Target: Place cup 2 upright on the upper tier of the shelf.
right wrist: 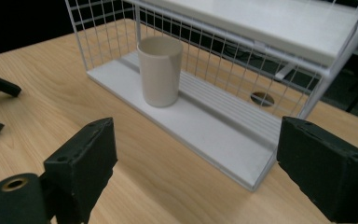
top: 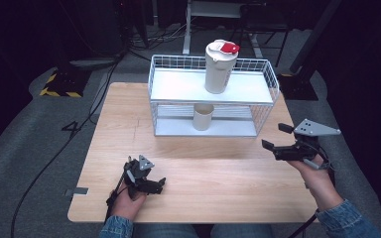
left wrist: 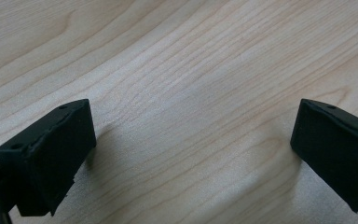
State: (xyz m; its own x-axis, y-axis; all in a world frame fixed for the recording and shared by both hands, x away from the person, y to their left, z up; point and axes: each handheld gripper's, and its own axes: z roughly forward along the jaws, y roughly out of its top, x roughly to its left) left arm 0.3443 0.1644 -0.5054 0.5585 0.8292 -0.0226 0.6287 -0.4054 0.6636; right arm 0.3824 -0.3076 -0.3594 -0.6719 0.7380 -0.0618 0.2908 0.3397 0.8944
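Observation:
A white wire rack [top: 264,106] with two shelves stands at the back of the wooden table [top: 129,129]. On its upper shelf stands a tall white tumbler [top: 220,67] with a red lid. A beige cup [top: 203,116] stands upright on the lower shelf [right wrist: 205,135], and the right gripper view looks at this cup [right wrist: 161,70] from the front right. My right gripper [top: 276,136] [right wrist: 196,140] hovers off the rack's right front corner, jaws wide apart with nothing between them. Near the front left edge my left gripper [top: 158,184] [left wrist: 191,126] rests low over bare wood, open and empty.
The rack's wire sides and back close it in; its front is open. Bare table lies between the two grippers and in front of the rack. Cables [top: 54,153] run over the grey floor at the left, past a stand base with yellow-black stripes [top: 59,84].

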